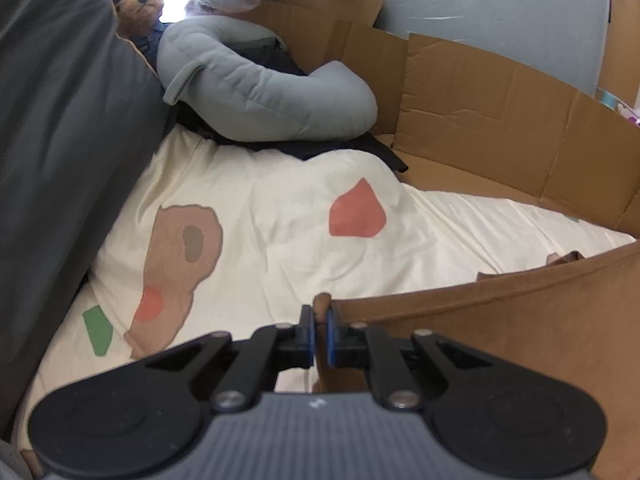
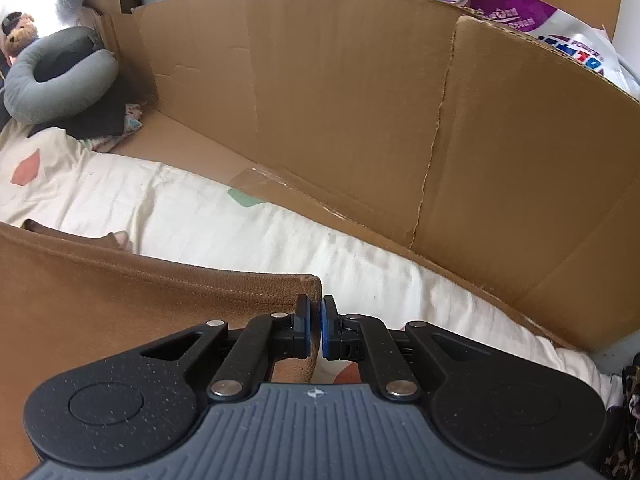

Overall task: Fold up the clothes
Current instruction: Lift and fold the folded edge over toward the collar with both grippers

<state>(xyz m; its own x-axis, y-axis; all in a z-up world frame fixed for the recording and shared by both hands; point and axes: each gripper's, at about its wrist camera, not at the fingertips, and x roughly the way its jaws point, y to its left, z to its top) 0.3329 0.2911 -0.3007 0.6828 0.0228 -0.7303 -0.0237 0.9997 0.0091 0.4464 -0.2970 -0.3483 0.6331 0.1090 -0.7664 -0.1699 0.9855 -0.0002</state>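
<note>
**Around your bed: what lies beyond the folding**

You have a cream sheet [image 1: 280, 232] with red, brown and green shapes spread over the bed. A grey curved pillow [image 1: 256, 88] rests at its far end on some dark cloth [image 1: 320, 148], with a teddy bear [image 1: 142, 4] in a cap behind it. Cardboard walls [image 2: 340, 92] line the side, and a purple-and-white bag [image 2: 560, 28] shows above them.
</note>
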